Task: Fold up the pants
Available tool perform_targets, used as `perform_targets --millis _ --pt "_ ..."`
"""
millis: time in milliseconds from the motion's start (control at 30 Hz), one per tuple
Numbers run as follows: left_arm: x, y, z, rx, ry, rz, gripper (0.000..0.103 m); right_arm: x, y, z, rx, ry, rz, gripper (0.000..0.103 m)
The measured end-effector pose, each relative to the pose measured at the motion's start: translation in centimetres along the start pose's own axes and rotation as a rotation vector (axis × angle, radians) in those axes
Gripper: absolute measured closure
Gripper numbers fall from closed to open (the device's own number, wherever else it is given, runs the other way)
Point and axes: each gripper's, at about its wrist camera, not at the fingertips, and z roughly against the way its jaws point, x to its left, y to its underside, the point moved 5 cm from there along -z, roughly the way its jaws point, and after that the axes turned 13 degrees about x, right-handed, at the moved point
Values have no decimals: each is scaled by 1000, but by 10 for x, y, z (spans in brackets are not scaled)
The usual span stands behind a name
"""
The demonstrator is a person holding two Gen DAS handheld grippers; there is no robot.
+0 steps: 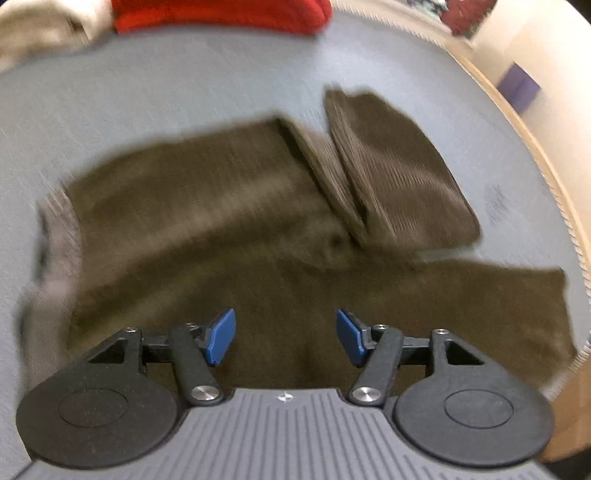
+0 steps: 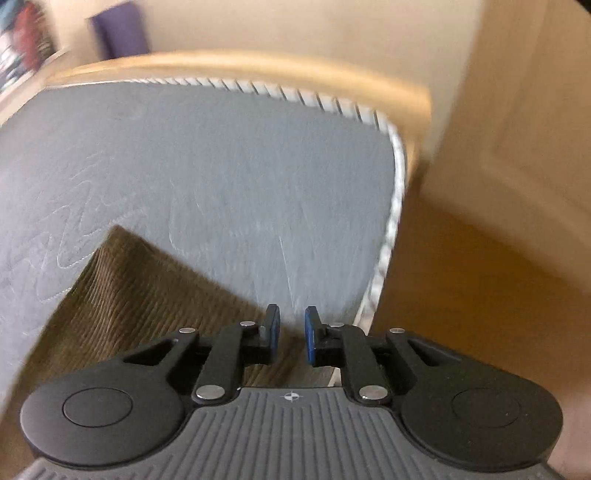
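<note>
Olive-brown corduroy pants [image 1: 229, 229] lie spread on a grey mattress [image 1: 184, 88]. One leg end is folded back over itself at the upper right [image 1: 399, 173]; the other leg stretches to the right [image 1: 498, 306]. My left gripper [image 1: 286, 336] hovers over the pants, jaws wide open and empty. In the right wrist view a corner of the pants [image 2: 140, 295] lies at lower left. My right gripper [image 2: 291, 334] is above the pants' edge near the mattress corner, jaws narrowly apart with nothing between them.
A red garment [image 1: 221, 14] and a beige one [image 1: 40, 29] lie at the mattress's far edge. The mattress's piped edge [image 2: 388, 240] and wooden bed frame [image 2: 258, 70] run close on the right, with wooden floor [image 2: 480, 295] beyond. A purple object [image 2: 118, 33] stands by the wall.
</note>
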Motion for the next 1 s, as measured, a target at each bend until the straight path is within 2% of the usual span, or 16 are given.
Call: perform_targets --millis 100,133,167,233,267,333,400,500,567,633,733,900,1000 --pt "4 26 -34 133 -30 -66 39 17 1 6 -34 -88 65 88" --pt "8 36 -44 178 -41 -85 43 23 3 5 -26 -114 88 88" --pt "12 47 -55 225 -43 -97 47 28 5 1 2 -144 112 87" --pt "21 65 -68 287 -62 -118 50 35 15 -18 138 -181 135 85" --pt "24 72 -69 288 -69 -139 50 34 23 -32 225 -147 130 85" --pt "25 78 -63 270 -65 -185 50 28 30 -46 301 -74 113 85" --pt "35 78 -50 242 -52 -166 50 28 22 -39 249 -76 97 85" --pt "60 67 -16 104 -81 -131 48 42 12 -18 130 -97 149 84" --pt "85 58 7 16 -97 -77 46 54 12 -8 94 -129 184 84" --pt "112 54 24 -26 -107 -8 45 71 15 -3 90 -172 208 83" --pt "162 58 36 -33 -121 116 41 91 21 6 92 -207 220 83" --pt "224 74 30 7 -161 241 30 126 29 19 105 -267 238 83" --pt "237 93 7 91 -102 282 28 146 35 27 108 -284 266 83"
